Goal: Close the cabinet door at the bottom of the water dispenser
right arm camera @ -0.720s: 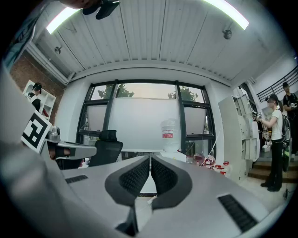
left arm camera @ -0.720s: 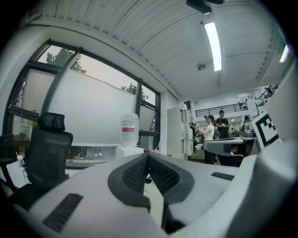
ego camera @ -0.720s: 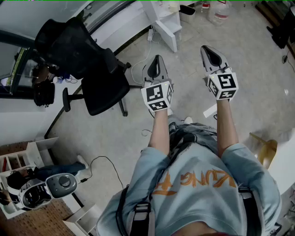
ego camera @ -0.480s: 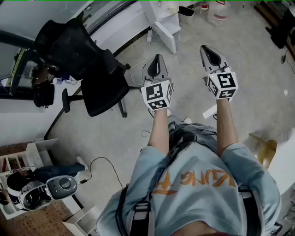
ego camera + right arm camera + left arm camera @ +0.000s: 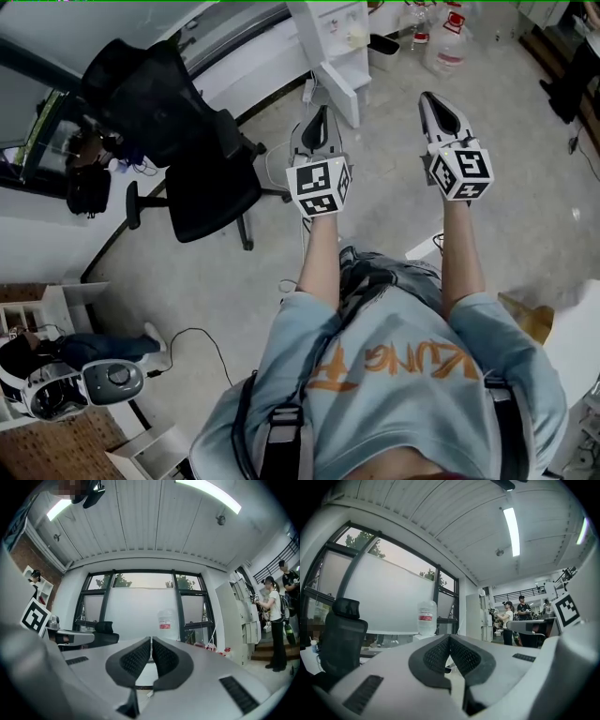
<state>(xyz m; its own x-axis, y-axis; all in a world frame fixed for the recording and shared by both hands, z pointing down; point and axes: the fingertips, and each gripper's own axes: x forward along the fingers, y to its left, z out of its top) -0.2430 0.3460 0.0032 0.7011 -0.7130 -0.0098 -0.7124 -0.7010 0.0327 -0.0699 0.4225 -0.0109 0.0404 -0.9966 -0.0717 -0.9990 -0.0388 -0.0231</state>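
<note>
The cabinet door (image 5: 341, 92) is standing open at the foot of the white water dispenser (image 5: 328, 28), at twelve o'clock from the person and well apart from both tools. The approach looks like the step in hand, as nothing is touching the door. The left tool (image 5: 317, 127) is pointing toward it, jaws together on nothing. The right tool (image 5: 441, 112), at its three o'clock, is likewise closed and empty. The next move probably calls for stepping closer, lowering a tool and pushing the door's outer face. The head view is showing the door and an office chair (image 5: 178, 141) at nine o'clock. The gripper views, looking level, are missing the door and are instead showing a water bottle (image 5: 426, 617) against the window (image 5: 384, 595).
</note>
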